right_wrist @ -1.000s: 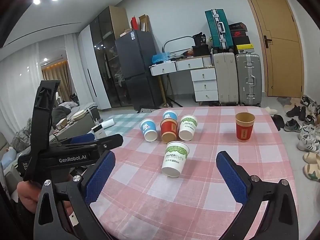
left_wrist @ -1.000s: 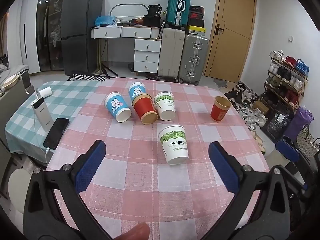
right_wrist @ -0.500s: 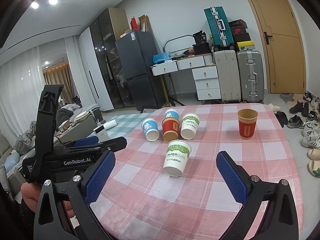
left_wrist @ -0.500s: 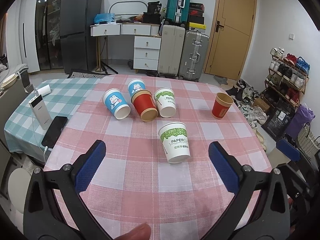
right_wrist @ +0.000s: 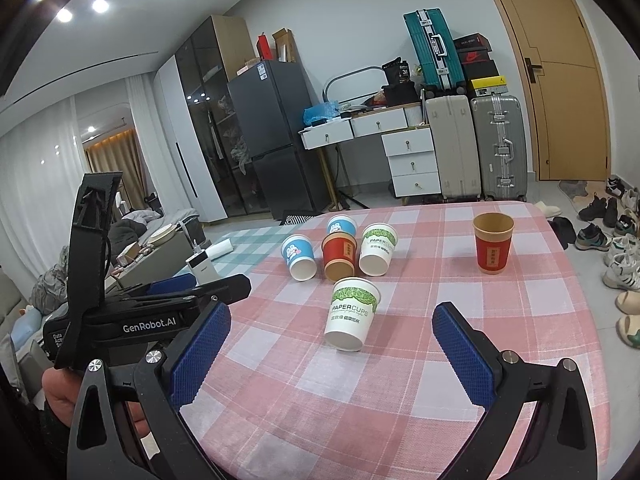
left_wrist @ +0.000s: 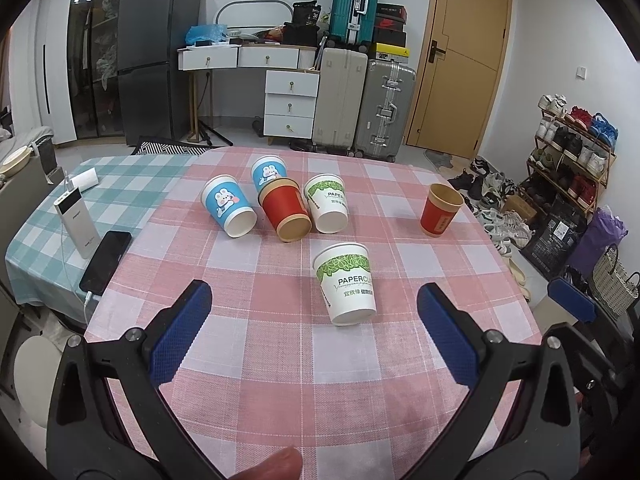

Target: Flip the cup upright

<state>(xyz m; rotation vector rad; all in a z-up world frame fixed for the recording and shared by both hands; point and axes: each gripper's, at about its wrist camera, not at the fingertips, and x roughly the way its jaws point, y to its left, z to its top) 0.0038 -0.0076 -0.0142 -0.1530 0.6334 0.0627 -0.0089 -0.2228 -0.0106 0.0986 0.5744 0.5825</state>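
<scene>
One white paper cup (left_wrist: 347, 283) with green leaves and the word PAPERCUPS, standing alone on the pink checked cloth of the counter (left_wrist: 280, 360), near the middle, wide end up and tipped a little. Behind it a bunch of four cups close together: two blue bunny cups (left_wrist: 228, 210), a red cup (left_wrist: 285, 214) and another white and green cup (left_wrist: 327, 202). Far off to the right, one red cup (left_wrist: 440, 210) upright by itself. At the left side of the counter, a green checked cloth with a white power bank (left_wrist: 76, 222) and a black phone (left_wrist: 106, 261). Around the room: a dark fridge, white drawers, suitcases, a brown door, shoes on a rack. Left tool (left_wrist: 312, 336) spread wide, low over the cloth, holding nothing. Right tool (right_wrist: 332, 354) spread wide too, cup between and beyond its blue pads, not touching. A hand (right_wrist: 60, 396) gripping the left tool.
</scene>
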